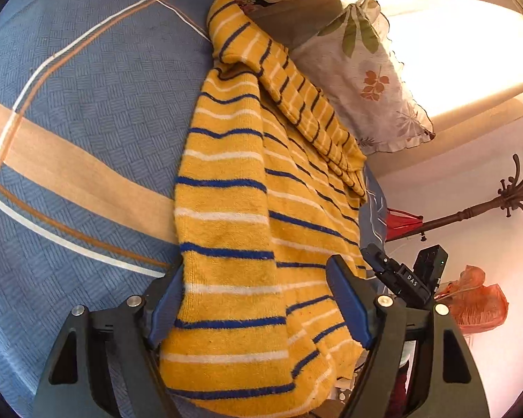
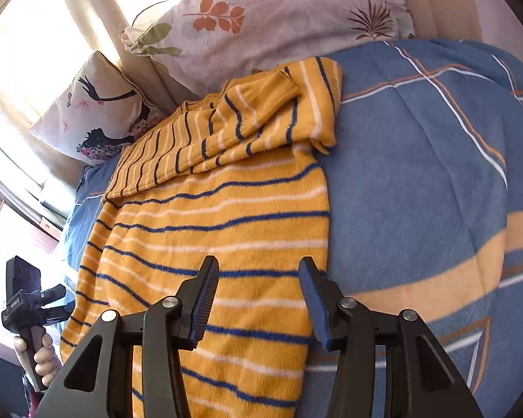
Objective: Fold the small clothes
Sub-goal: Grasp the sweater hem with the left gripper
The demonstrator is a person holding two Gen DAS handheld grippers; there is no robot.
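Both hand-held grippers, left (image 1: pixel 258 299) and right (image 2: pixel 258 299), are released over the near hem of the sweater (image 2: pixel 219 216); grasp its corners evenly before folding.

A home bedroom: bed under a blue plaid blanket (image 2: pixel 418 160), leaf-print pillow (image 2: pixel 279 17), decorative cushion (image 2: pixel 97 111), wooden coat stand (image 1: pixel 498 205) by sunlit curtains.

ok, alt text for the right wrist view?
A yellow striped sweater lies on a blue plaid blanket, one sleeve folded across it. The right gripper hovers open over its near edge; pillows sit behind.
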